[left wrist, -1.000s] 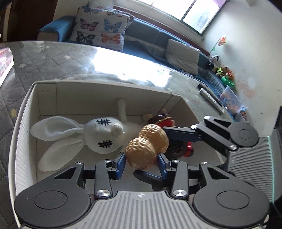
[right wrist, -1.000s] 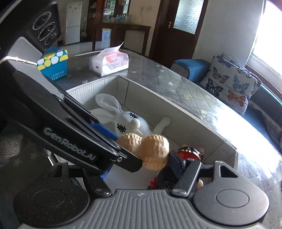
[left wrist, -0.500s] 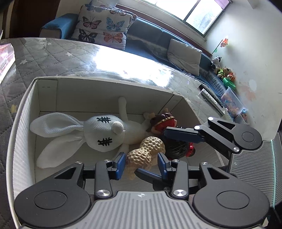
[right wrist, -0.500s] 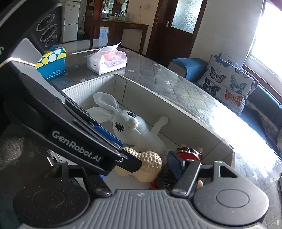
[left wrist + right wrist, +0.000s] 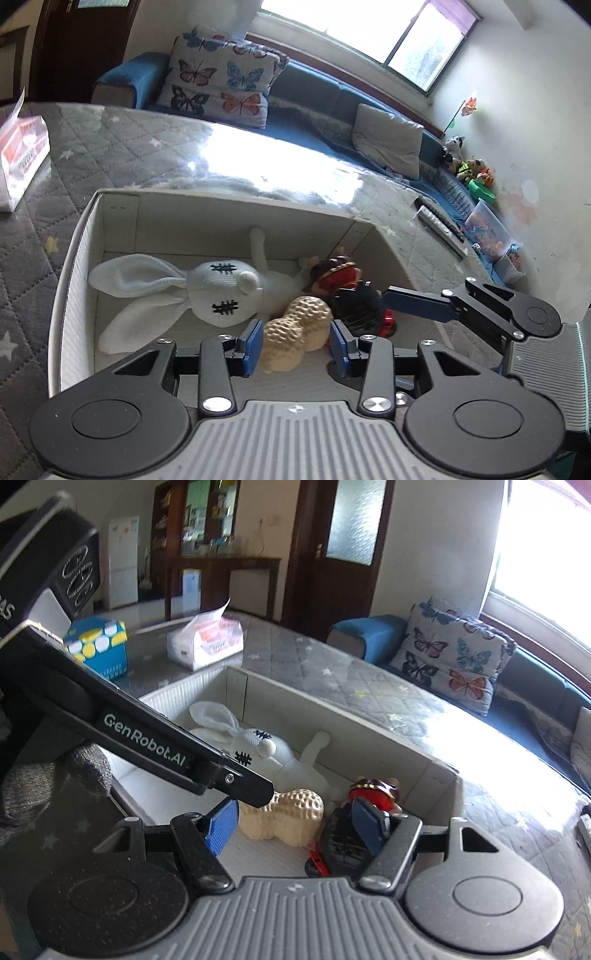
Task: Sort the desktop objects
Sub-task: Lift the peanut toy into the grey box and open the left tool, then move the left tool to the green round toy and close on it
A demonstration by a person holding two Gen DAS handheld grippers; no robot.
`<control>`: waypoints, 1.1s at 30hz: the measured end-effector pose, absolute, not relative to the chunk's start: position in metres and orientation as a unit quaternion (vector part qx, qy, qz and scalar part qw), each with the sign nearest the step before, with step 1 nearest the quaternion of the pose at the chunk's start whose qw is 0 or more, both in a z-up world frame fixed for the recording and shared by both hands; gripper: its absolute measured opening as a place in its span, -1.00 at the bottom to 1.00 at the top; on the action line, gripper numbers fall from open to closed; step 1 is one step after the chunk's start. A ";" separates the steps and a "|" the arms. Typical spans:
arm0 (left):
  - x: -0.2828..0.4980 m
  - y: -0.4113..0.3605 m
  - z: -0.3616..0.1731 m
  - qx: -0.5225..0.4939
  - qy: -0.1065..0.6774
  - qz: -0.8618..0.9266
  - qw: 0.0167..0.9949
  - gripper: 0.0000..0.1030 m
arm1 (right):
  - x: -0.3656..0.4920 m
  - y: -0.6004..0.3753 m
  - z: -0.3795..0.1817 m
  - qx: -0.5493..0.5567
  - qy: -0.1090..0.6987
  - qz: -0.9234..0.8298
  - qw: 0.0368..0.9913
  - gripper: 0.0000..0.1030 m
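Observation:
A tan peanut toy (image 5: 295,334) lies on the floor of the white cardboard box (image 5: 74,266), next to a white plush rabbit (image 5: 218,291) and a red and black figurine (image 5: 347,291). My left gripper (image 5: 297,347) is open above the peanut, its blue pads apart from it on both sides. My right gripper (image 5: 295,827) is open over the same box; its right pad (image 5: 365,825) is in front of the figurine (image 5: 373,794). The peanut (image 5: 291,819) and rabbit (image 5: 258,746) also show in the right wrist view, partly hidden by the left gripper's arm.
The box stands on a grey quilted table (image 5: 92,140). A tissue pack (image 5: 205,642) and a blue and yellow box (image 5: 98,646) stand beyond it. A blue sofa with butterfly cushions (image 5: 218,88) runs behind the table. A remote (image 5: 439,225) lies at the right edge.
The left gripper opened and let go of the peanut, which dropped into the box beside the rabbit. Both grippers rose a little away from the box.

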State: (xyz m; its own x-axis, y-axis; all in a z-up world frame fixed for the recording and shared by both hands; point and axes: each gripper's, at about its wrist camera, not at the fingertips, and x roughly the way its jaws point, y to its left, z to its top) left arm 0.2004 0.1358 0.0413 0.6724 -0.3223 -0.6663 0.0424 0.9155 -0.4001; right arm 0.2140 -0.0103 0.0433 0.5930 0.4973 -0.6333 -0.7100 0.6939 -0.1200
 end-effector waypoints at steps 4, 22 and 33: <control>0.186 0.125 0.053 -0.170 0.372 -0.110 0.906 -0.18 | 0.194 -0.030 0.053 -0.170 0.273 0.333 0.887 0.41; 0.132 0.050 0.053 -0.149 0.360 -0.207 0.897 -0.18 | 0.116 -0.131 0.026 -0.119 0.301 0.237 0.916 0.53; 0.136 0.000 0.025 -0.147 0.396 -0.260 0.869 -0.18 | 0.114 -0.154 0.001 -0.083 0.322 0.224 0.916 0.59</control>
State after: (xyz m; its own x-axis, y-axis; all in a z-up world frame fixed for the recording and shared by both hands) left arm 0.1362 0.0001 0.0249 0.5520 -0.5671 -0.6113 0.3350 0.8222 -0.4602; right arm 0.1137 -0.1543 0.0012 0.6928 0.3565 -0.6268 -0.4627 0.8865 -0.0074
